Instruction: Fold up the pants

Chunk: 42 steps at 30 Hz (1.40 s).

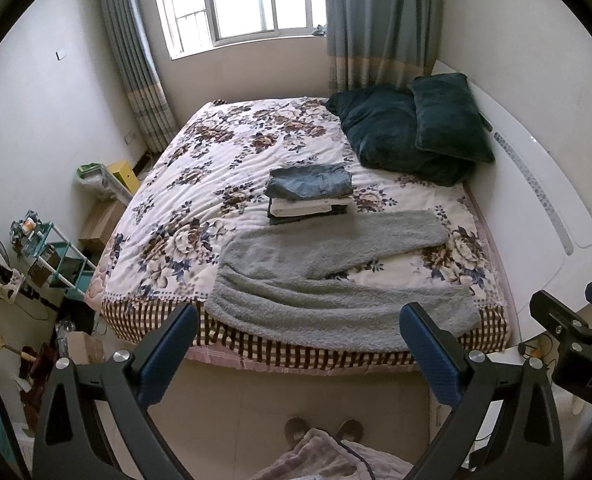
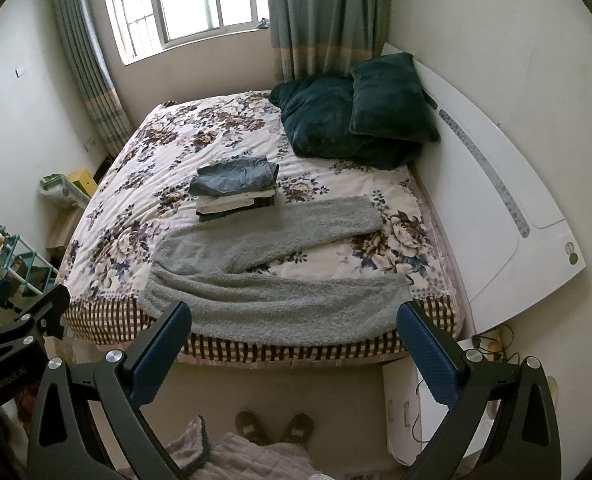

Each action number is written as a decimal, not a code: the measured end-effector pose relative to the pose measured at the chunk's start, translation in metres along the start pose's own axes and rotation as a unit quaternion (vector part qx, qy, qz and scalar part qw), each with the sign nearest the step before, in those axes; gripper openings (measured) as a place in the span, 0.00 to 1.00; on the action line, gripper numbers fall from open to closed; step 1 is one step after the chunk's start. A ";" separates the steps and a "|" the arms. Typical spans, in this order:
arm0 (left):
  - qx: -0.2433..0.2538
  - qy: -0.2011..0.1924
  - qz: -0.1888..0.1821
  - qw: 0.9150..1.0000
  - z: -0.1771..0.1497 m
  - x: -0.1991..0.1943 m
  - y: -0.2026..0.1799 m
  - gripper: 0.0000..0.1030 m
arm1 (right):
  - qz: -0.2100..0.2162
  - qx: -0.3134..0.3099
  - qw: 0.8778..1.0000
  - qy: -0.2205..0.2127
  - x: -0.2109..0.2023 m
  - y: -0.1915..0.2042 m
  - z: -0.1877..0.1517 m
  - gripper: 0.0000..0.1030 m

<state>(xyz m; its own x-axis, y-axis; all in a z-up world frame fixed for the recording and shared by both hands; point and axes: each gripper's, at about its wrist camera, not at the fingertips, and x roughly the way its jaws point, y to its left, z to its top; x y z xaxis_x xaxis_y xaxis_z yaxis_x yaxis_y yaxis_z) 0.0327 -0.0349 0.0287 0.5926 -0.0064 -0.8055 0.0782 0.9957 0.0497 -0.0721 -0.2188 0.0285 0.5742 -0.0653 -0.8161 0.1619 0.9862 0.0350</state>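
Pants: grey fleece pants are spread unfolded on the bed, ahead of both pairs of jaws, waist toward the left jaw, both legs running toward the right jaw, the nearer leg draped at the mattress edge.
Left gripper: jaws are held wide apart above the floor, nothing between them.
Right gripper: jaws are likewise spread wide and empty; it is seen at the right edge of the left view.
Stack: folded clothes, denim on top, are set just beyond the pants.
Bed: a floral quilt with a checked border covers it.
Pillows: two dark green pillows are piled far ahead, beyond the right jaw.
Room: a window with grey-blue curtains is seen at the far wall; a teal rack stands outside the left jaw.
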 end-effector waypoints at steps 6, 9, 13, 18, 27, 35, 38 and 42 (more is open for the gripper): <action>-0.002 -0.001 -0.002 1.000 -0.003 0.000 -0.002 1.00 | 0.001 0.000 1.000 0.000 0.000 -0.001 0.001 1.00; -0.003 -0.001 -0.003 1.000 -0.004 -0.001 -0.003 1.00 | 0.001 0.001 1.000 0.000 0.000 -0.001 0.002 1.00; -0.004 -0.002 -0.005 1.000 -0.004 -0.001 -0.005 1.00 | 0.004 0.001 1.000 0.000 -0.001 -0.001 0.003 1.00; -0.006 0.001 -0.006 1.000 -0.009 -0.001 -0.007 1.00 | 0.009 0.000 1.000 0.002 -0.005 -0.004 0.000 1.00; -0.039 -0.012 0.016 0.999 -0.025 0.015 -0.014 1.00 | 0.013 0.001 1.000 0.000 0.004 -0.007 -0.005 1.00; -0.062 0.011 0.080 0.995 -0.011 0.102 0.002 1.00 | -0.022 -0.004 1.000 0.004 0.081 -0.011 0.020 1.00; -0.060 0.032 0.093 0.993 0.002 0.150 0.010 1.00 | -0.032 0.001 0.999 0.018 0.130 -0.021 0.039 1.00; -0.046 0.059 0.103 0.992 0.023 0.219 0.018 1.00 | -0.043 0.018 0.998 0.048 0.212 -0.034 0.068 1.00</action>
<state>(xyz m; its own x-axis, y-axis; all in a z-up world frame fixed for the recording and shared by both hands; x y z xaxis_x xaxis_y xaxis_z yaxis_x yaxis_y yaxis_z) 0.1824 -0.0202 -0.1328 0.4894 0.2044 -0.8478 -0.1120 0.9788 0.1714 0.0982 -0.2761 -0.1065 0.4768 -0.1330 -0.8689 0.2364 0.9715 -0.0190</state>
